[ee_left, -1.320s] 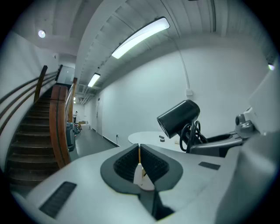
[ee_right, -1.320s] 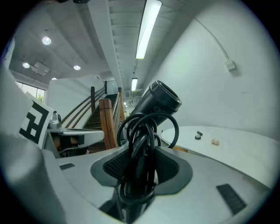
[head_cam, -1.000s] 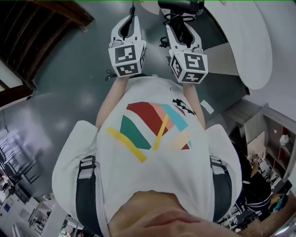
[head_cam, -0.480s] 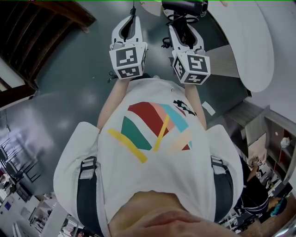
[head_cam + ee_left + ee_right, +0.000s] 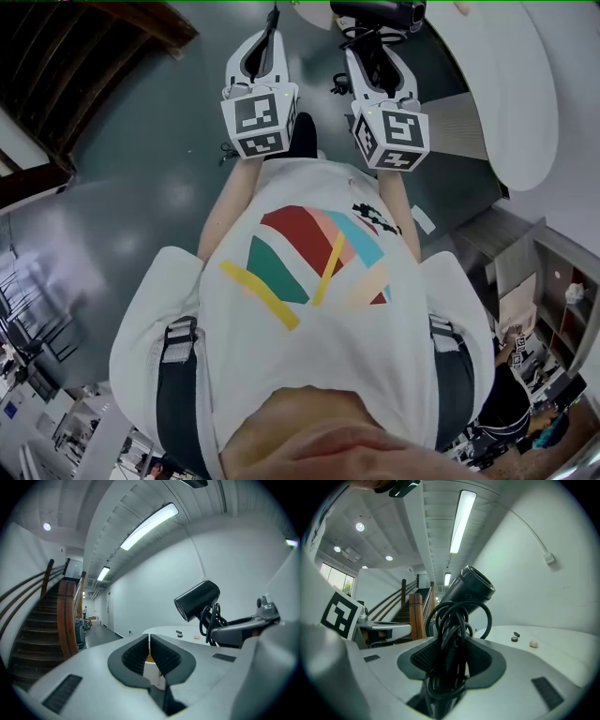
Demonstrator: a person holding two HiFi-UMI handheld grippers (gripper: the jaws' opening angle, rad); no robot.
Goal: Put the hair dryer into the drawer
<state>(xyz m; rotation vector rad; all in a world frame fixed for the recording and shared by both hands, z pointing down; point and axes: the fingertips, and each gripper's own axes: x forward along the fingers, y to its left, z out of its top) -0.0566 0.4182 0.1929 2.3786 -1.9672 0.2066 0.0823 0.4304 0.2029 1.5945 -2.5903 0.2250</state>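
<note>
While the person's white, stripe-printed shirt (image 5: 319, 309) fills most of the head view, both grippers are held out ahead of it above the grey floor (image 5: 150, 178). The round white table (image 5: 511, 84) is seen as a broad curve from above, where the gripper views catch only its near edge. A dark wooden staircase (image 5: 33, 625) is laid out step by step in the left gripper view, under a long ceiling light (image 5: 149, 526); from the head camera only a corner of it is caught.

Now the left gripper (image 5: 149, 644): its jaws are drawn together to a thin slit, with nothing gripped between the pads. The right gripper (image 5: 450, 653) is spread wide and clamped on the hair dryer (image 5: 469, 590), by its handle, which is wound round with the black cord (image 5: 450, 630). That grip is made plain only in the right gripper view.

The dryer is carried in the air, just short of the table. Its handle is seen rising out of the jaws, and the barrel is set crosswise to the gripper. In the left gripper view the barrel is tilted, one round end turned down and to the left.

Two small dark pieces (image 5: 514, 637) and a pale scrap (image 5: 533, 644) are picked out on the tabletop.
</note>
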